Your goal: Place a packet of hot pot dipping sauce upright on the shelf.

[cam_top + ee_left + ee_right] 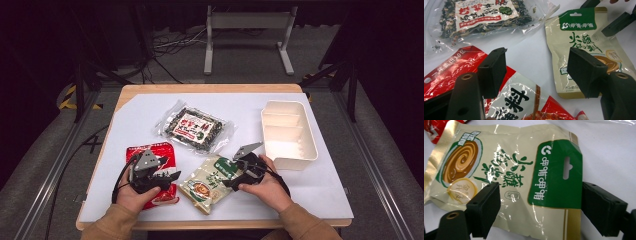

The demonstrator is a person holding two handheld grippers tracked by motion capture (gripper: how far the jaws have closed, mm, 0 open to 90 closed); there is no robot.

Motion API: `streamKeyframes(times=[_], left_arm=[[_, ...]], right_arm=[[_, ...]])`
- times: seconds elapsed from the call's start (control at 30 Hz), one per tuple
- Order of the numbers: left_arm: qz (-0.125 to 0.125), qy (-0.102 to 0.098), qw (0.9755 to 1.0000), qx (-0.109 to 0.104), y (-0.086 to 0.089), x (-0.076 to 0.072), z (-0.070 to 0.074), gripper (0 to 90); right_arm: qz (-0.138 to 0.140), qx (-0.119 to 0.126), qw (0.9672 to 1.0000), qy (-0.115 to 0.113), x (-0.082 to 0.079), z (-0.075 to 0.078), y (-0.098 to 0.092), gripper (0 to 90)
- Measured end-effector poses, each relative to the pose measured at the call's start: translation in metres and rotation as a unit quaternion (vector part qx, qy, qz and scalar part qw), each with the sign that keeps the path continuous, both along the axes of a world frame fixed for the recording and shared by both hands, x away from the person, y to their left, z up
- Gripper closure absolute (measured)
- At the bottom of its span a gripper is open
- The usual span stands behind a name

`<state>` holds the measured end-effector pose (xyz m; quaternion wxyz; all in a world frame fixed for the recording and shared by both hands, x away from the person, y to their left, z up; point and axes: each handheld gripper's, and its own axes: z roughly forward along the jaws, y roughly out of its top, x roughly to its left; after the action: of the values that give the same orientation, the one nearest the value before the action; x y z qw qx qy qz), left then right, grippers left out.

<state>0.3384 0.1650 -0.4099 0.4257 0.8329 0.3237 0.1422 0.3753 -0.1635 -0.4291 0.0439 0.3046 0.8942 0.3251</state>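
- The desk point(320, 200) has a white sheet on top, and four things lie on it.
- On the left lies a red bag point(150, 152) with white and black writing. It lies flat near the front edge.
- The left claw point(172, 176) hovers over the red bag. A hand point(132, 195) holds it from below.
- In the left claw's own view its two black jaws are spread wide. Nothing is pinched between them. The red bag point(454, 67) lies under them.
- In the middle, farther back, lies a clear bag point(196, 127) full of dark bits. It has a red and white label.
- In front of it lies a cream bag point(207, 182) with a green top. It lies at a slant, just beside the red bag.
- The right claw point(231, 170) is at the green top end of the cream bag. The right hand point(267, 190) holds it.
- In the right claw's own view its jaws are spread too. The cream bag point(506, 170) lies flat on the sheet between and beyond them. The jaws are not squeezing it.
- On the right stands a white tray point(307, 145) with three parts inside. It sits near the right claw but apart from the bags.
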Motion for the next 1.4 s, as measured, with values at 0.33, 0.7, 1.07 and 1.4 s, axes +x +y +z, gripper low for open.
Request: streamKeyframes(times=[0.33,0.7,1.07,1.4], left_arm=[[-0.002,0.001,1.0,0.004,-0.002,0.001,-0.001,32.1],[-0.001,0.001,1.0,0.003,-0.002,0.001,-0.001,32.0],[-0.002,-0.001,1.0,0.005,-0.002,0.001,-0.001,32.0],[-0.004,0.001,1.0,0.008,-0.003,0.001,-0.002,31.9]], right_arm=[[0.011,0.017,0.9998,-0.007,-0.008,0.011,0.002,25.1],[0.04,0.026,0.9989,0.003,-0.014,0.015,0.007,36.2],[0.077,0.013,0.9967,0.02,-0.017,0.009,0.015,46.1],[0.067,-0.002,0.997,0.037,-0.008,-0.001,0.014,65.2]])
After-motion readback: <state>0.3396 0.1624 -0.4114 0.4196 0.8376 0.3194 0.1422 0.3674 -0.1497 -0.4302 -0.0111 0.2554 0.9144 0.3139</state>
